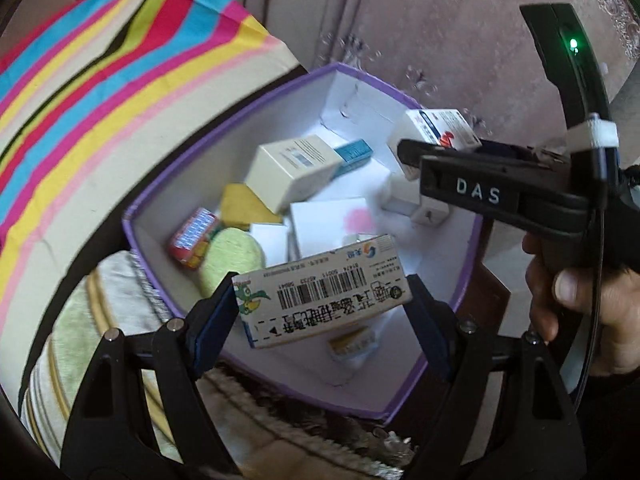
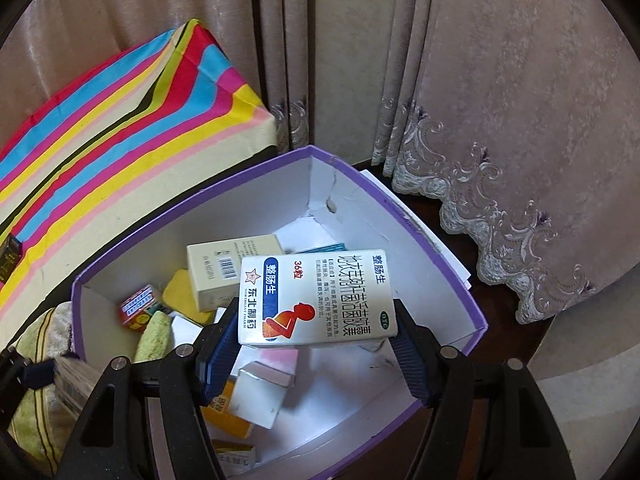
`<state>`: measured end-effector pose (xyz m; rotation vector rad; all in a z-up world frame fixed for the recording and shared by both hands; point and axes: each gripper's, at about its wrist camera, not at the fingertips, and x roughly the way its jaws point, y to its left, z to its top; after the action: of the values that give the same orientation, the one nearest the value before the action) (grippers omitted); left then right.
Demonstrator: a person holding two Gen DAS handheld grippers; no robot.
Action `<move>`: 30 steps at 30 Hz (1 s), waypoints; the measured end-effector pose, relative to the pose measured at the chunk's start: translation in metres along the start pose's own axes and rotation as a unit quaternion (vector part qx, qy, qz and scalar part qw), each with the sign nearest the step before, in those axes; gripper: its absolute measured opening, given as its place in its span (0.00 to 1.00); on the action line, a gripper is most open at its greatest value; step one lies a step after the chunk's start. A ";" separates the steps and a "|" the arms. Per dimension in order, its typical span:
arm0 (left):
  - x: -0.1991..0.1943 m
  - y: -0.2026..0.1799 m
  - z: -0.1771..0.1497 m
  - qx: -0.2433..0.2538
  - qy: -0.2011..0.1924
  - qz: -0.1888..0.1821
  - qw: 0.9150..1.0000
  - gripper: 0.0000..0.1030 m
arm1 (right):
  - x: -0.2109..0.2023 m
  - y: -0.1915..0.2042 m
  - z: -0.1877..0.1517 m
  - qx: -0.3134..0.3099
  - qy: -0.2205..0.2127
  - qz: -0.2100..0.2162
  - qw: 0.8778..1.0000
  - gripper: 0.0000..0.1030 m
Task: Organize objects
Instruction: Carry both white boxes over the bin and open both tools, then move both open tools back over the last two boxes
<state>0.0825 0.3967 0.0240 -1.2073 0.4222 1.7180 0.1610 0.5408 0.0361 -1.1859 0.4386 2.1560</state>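
Holding 1 carton apiece, both claws hang over the purple-rimmed box [image 2: 436, 236], which suggests each carton is meant to go inside with the rest. The left gripper [image 1: 322, 308] is clamped on a barcode-printed carton [image 1: 320, 292], gripped across its long ends so that it spans the gap between the fingers and clears the near rim. The right gripper [image 2: 316, 344] is clamped on a white medicine box [image 2: 316, 300] with a red figure and blue band, pinched at its lower sides so the printed face tilts up toward the camera. In the left wrist view the right claw reaches in from the right, a hand [image 1: 580, 300] wrapped round its grip.

Below and ahead of the claws, the box already holds a jumble: a cream carton [image 2: 224, 276] leaning toward the far wall, a yellow sponge [image 1: 244, 208], a green sponge [image 1: 232, 256], a small red-and-blue packet [image 1: 192, 242] near the left wall, and several white cartons on the floor; an orange-trimmed one directly beneath the left claw is probably another medicine pack, though blur hides its print. The right half of the floor looks bare, the likeliest room for both cartons.
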 end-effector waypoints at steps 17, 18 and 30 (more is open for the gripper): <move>-0.006 0.003 0.005 -0.020 -0.010 -0.038 0.999 0.86 | 0.001 0.001 -0.001 0.009 0.009 0.007 1.000 0.81; -0.009 0.006 0.005 -0.019 -0.016 -0.035 0.999 0.86 | 0.002 0.003 -0.001 0.008 0.011 0.008 1.000 0.81; -0.065 0.071 -0.005 -0.019 -0.127 0.084 0.988 0.86 | -0.006 0.047 -0.001 -0.028 0.014 0.028 0.999 0.81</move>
<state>0.0278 0.3265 0.0611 -0.9845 0.3446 2.0034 0.1328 0.5027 0.0402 -1.2487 0.4316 2.2150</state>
